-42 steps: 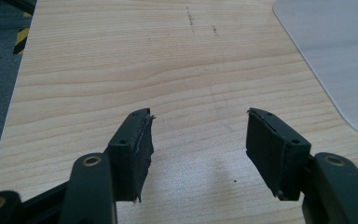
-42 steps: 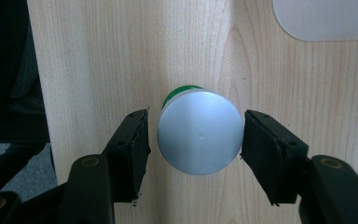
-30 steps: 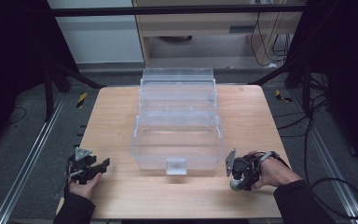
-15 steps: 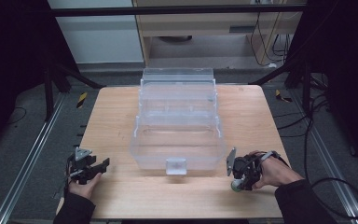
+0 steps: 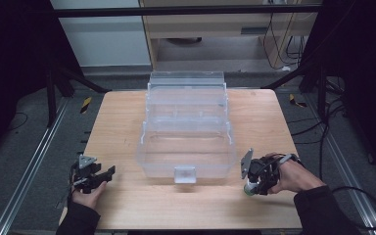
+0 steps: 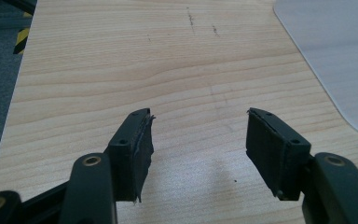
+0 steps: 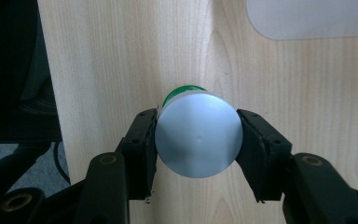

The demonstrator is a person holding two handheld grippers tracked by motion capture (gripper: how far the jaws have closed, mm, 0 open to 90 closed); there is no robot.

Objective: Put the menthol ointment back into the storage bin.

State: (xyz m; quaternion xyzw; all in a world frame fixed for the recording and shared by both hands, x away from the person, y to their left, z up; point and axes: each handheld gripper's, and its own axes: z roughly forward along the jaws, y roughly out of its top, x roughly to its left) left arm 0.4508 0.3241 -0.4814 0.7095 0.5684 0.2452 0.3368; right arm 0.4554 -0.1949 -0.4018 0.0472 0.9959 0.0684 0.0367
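The right tool [image 7: 197, 140] is clenched on a small green bottle with a flat grey cap [image 7: 198, 140], its black pads pressed against either side of the cap as the bottle stands just off the tool's nose on the wooden tabletop [image 5: 127, 210]. Compared with a second ago the bottle and the hand [image 5: 293, 174] behind the tool sit in much the same spot in the high view, so the only change is that the grasp has settled firm; the bottle is not yet visibly lifted. That suggests the pick-up stage is done and the carry can begin. Ahead of the right tool and off to one side stands the clear plastic tiered organiser box [image 5: 186, 147], its trays stepped open and apparently bare, the likely destination for the bottle. Across the box, the left tool [image 6: 198, 140] rests near the tabletop's front edge with its jaws released and nothing between them, bare wood in front of it and a corner of the clear box showing off to its right.
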